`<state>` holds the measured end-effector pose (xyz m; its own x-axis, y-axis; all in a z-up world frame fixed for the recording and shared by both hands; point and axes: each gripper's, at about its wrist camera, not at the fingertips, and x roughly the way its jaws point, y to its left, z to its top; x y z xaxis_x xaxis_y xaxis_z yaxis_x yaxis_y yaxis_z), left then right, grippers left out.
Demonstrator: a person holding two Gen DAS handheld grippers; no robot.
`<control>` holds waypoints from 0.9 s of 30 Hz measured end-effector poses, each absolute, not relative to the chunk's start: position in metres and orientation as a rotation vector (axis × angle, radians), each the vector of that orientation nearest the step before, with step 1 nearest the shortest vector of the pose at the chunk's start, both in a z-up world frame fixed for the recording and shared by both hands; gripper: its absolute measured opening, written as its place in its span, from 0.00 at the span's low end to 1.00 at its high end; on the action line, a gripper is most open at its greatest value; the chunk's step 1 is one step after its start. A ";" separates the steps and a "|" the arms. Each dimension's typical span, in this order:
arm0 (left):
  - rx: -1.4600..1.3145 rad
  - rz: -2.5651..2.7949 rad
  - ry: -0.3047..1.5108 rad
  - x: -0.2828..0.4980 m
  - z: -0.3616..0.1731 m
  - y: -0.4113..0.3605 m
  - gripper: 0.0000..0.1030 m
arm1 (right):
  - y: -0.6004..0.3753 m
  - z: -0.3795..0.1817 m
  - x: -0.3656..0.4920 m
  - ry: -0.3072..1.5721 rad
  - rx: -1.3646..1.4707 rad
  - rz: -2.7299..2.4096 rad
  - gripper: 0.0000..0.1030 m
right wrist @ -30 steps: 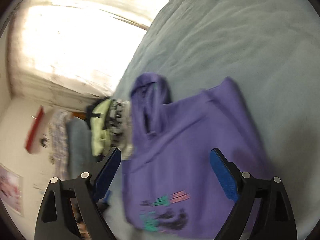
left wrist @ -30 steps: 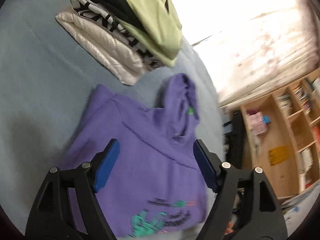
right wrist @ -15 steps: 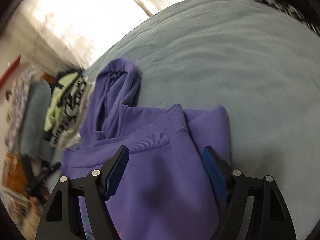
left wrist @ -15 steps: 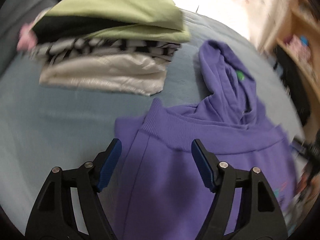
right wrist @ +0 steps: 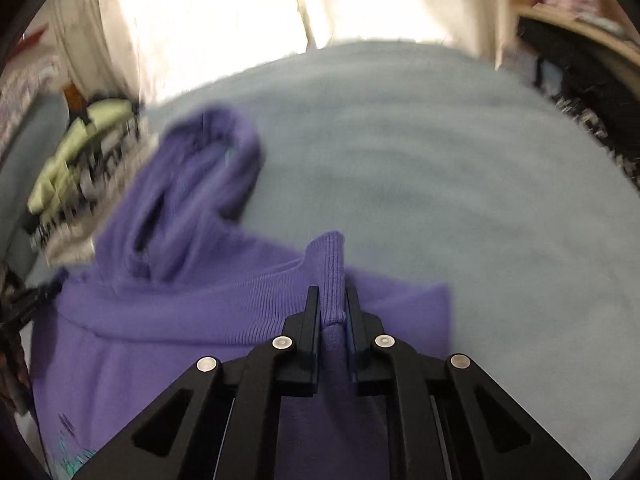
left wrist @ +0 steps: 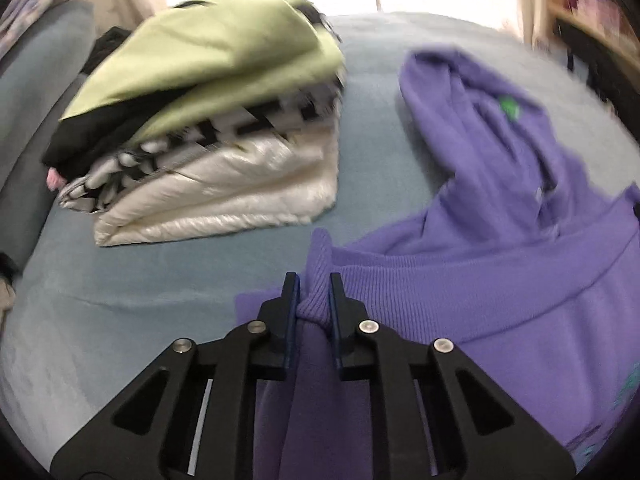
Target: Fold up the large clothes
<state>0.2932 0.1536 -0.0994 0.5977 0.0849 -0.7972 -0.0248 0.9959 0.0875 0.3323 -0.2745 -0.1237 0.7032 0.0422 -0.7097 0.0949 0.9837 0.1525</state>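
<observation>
A purple hoodie (left wrist: 500, 280) lies on the blue-grey bed cover (left wrist: 140, 280), its hood (left wrist: 480, 120) pointing away from me. My left gripper (left wrist: 314, 292) is closing its jaws on the left end of the hoodie's ribbed band (left wrist: 400, 276), and the pads pinch a bunched fold of it. In the right wrist view the same hoodie (right wrist: 180, 320) shows with its hood (right wrist: 200, 176) at the left. My right gripper (right wrist: 332, 300) is shut on the right end of the ribbed band, which stands up between the pads.
A stack of folded clothes (left wrist: 208, 128), green on top, then black-and-white, then cream, sits on the bed left of the hoodie, also visible as the stack (right wrist: 84, 168). A wooden shelf (right wrist: 580, 20) stands at the far right. Bright curtains hang behind the bed cover (right wrist: 440, 180).
Both grippers came down onto the hoodie and rolled level. Their wide-open jaws have closed on the two ends of the ribbed band, bunching the fabric.
</observation>
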 end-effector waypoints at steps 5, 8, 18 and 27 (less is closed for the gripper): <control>-0.043 0.074 0.869 0.293 -0.071 0.168 0.11 | -0.269 -0.106 0.343 0.718 0.176 -0.097 0.09; -0.044 0.106 0.873 0.304 -0.077 0.167 0.11 | -0.264 -0.120 0.364 0.753 0.179 -0.127 0.09; -0.122 0.166 0.966 0.330 -0.144 0.184 0.12 | -0.265 -0.192 0.403 0.904 0.187 -0.170 0.09; -0.116 0.107 0.870 0.298 -0.105 0.185 0.18 | -0.273 -0.137 0.368 0.771 0.251 -0.131 0.19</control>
<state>0.2981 0.1853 -0.1046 0.6402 0.0462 -0.7668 -0.1407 0.9884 -0.0579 0.3678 -0.2727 -0.1368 0.7113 -0.0251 -0.7025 0.2079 0.9622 0.1762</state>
